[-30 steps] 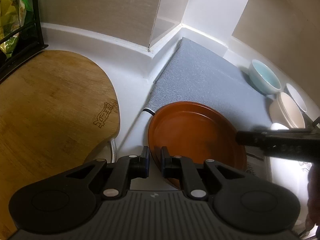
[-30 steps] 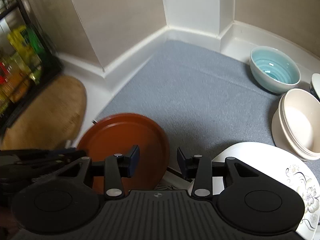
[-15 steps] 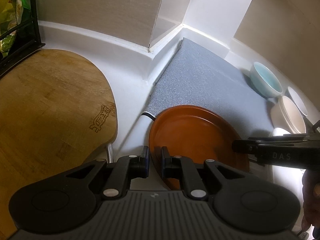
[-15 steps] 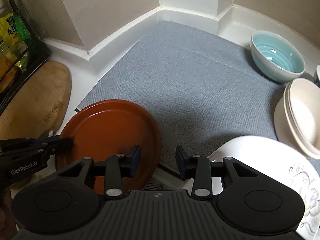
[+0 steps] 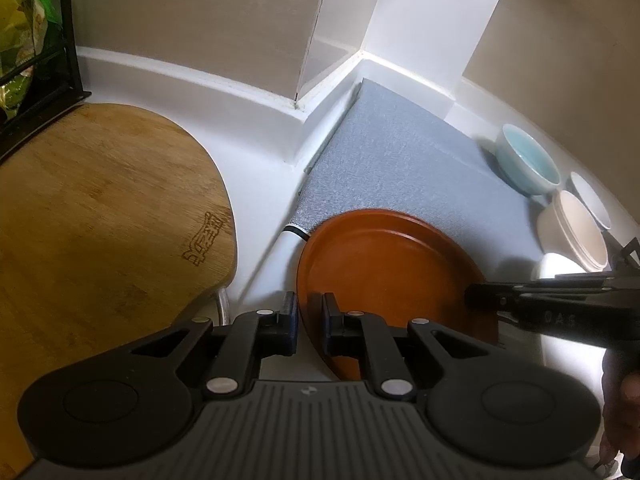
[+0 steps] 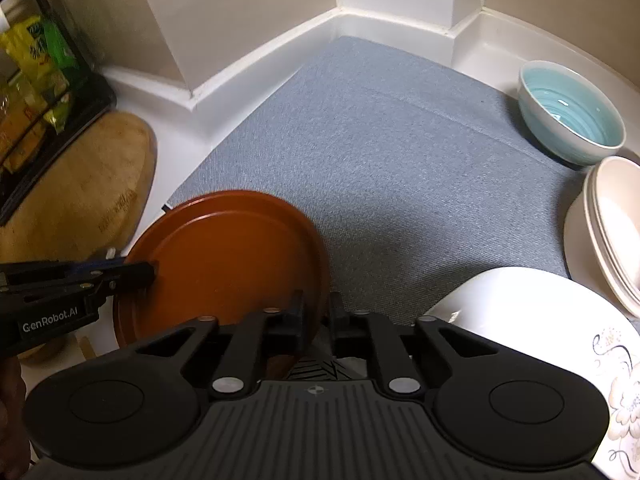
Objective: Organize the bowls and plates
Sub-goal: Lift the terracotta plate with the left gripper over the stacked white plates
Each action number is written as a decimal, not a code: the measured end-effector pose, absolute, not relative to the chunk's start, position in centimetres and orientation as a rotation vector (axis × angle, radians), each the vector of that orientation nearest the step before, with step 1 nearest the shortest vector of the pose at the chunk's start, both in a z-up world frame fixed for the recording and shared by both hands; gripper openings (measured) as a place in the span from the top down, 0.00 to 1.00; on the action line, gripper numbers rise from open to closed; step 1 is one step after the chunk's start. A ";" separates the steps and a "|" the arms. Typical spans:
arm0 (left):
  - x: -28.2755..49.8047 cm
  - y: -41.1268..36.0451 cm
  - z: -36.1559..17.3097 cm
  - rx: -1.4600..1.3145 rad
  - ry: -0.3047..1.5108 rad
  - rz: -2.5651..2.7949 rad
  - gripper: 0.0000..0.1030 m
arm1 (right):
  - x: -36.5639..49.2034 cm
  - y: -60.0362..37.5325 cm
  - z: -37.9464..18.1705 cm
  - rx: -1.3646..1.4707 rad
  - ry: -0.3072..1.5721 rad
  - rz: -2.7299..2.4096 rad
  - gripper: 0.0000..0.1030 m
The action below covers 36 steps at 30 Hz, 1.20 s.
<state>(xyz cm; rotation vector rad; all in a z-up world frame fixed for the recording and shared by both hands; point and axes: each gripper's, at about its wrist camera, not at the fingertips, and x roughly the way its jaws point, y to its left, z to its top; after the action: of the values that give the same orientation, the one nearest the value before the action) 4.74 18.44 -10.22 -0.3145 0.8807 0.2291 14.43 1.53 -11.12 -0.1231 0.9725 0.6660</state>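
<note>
Wooden cutting board (image 5: 100, 216), far left on the white desk (image 5: 256, 184), beside a black rack (image 6: 52, 120). Brown plate (image 6: 224, 264), at the near left corner of the grey mat (image 6: 380, 160), raised and tilted. Left gripper (image 5: 308, 320) clamped on its left rim; right gripper (image 6: 316, 316) has just closed, now pinching the right rim. Teal bowl (image 6: 572, 116), cream bowl stack (image 6: 608, 232) and white floral plate (image 6: 540, 312), right. Risk: uneven pull between the two narrow rim grips could twist the plate loose and drop it.
</note>
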 end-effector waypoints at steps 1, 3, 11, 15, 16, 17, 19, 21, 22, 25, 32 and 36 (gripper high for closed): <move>4.6 18.4 -10.0 -0.312 0.876 0.229 0.88 | 14.3 1.4 -10.9 -0.117 0.964 0.671 0.90; 4.2 18.4 -9.6 -0.308 0.865 0.227 0.88 | 13.9 1.1 -10.5 -0.107 0.952 0.677 0.90; 3.0 17.5 -8.0 -0.294 0.813 0.205 0.88 | 12.1 -0.6 -8.3 -0.096 0.895 0.689 0.90; 2.8 16.2 -7.0 -0.275 0.780 0.169 0.88 | 11.1 -2.2 -7.3 -0.072 0.865 0.672 0.90; 2.8 15.8 -6.7 -0.270 0.772 0.156 0.88 | 10.8 -2.7 -7.0 -0.065 0.856 0.663 0.90; 2.8 15.4 -6.5 -0.264 0.766 0.143 0.88 | 10.6 -3.2 -6.8 -0.057 0.847 0.655 0.90; 2.8 14.6 -6.2 -0.249 0.757 0.116 0.88 | 10.2 -4.3 -6.5 -0.038 0.836 0.634 0.90; 3.0 13.7 -6.1 -0.237 0.754 0.085 0.88 | 9.8 -5.4 -6.4 -0.021 0.826 0.611 0.90; 3.1 13.2 -6.0 -0.230 0.754 0.070 0.88 | 9.6 -6.0 -6.3 -0.012 0.822 0.597 0.90; 3.5 11.7 -5.8 -0.200 0.750 0.021 0.88 | 9.1 -7.7 -6.4 0.019 0.818 0.551 0.90; 4.5 8.1 -5.8 -0.141 0.740 -0.113 0.88 | 7.8 -11.9 -6.7 0.075 0.812 0.432 0.90; 5.4 6.1 -6.5 -0.113 0.752 -0.176 0.88 | 6.9 -14.3 -7.2 0.103 0.820 0.363 0.90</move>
<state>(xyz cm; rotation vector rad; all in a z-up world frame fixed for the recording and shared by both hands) 5.45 6.15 -6.46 -0.1129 0.7524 -0.1763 6.93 -14.29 -7.18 0.1033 0.8199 0.3632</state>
